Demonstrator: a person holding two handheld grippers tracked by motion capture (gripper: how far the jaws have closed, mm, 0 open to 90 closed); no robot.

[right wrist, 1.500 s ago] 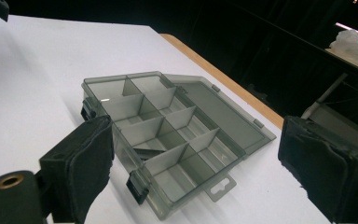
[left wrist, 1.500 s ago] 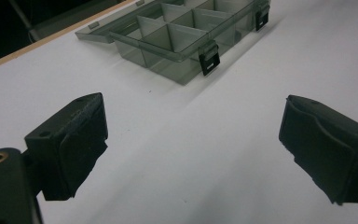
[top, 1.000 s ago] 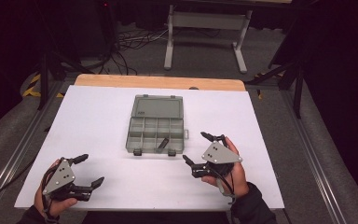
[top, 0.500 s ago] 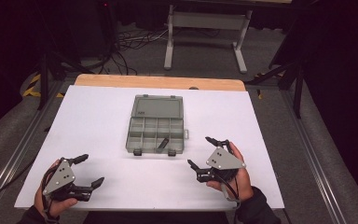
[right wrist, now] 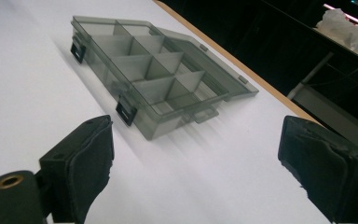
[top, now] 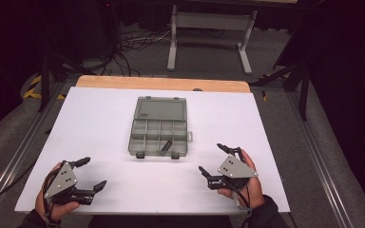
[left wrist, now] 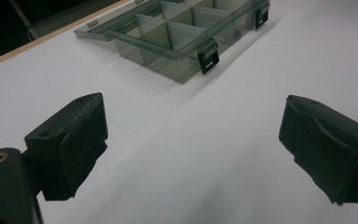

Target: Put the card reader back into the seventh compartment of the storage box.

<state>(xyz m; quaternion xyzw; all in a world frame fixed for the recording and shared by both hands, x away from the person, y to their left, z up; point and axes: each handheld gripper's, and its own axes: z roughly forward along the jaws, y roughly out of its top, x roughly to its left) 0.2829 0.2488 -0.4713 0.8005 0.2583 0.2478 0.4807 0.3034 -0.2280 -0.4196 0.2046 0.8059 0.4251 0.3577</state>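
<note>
A clear grey compartment box (top: pixel 159 132) lies open in the middle of the white table (top: pixel 100 118), its lid folded flat toward the far side. A small dark piece (top: pixel 166 145) rests in one front compartment. My left gripper (top: pixel 91 173) sits low at the near left corner, jaws wide apart and holding nothing; the box (left wrist: pixel 182 37) lies ahead of it. My right gripper (top: pixel 210 159) is at the near right, also open and holding nothing, with the box (right wrist: pixel 154 79) ahead and to its left.
The table's wooden far edge (top: pixel 164 84) shows beyond the white sheet. Metal rails (top: pixel 21 154) run along both sides. Behind the table stand a grey frame (top: pixel 209 21) and loose cables (top: pixel 128 45) on the floor.
My right gripper has drifted toward the near right of the table, away from the box. The left gripper and the box have stayed put.
</note>
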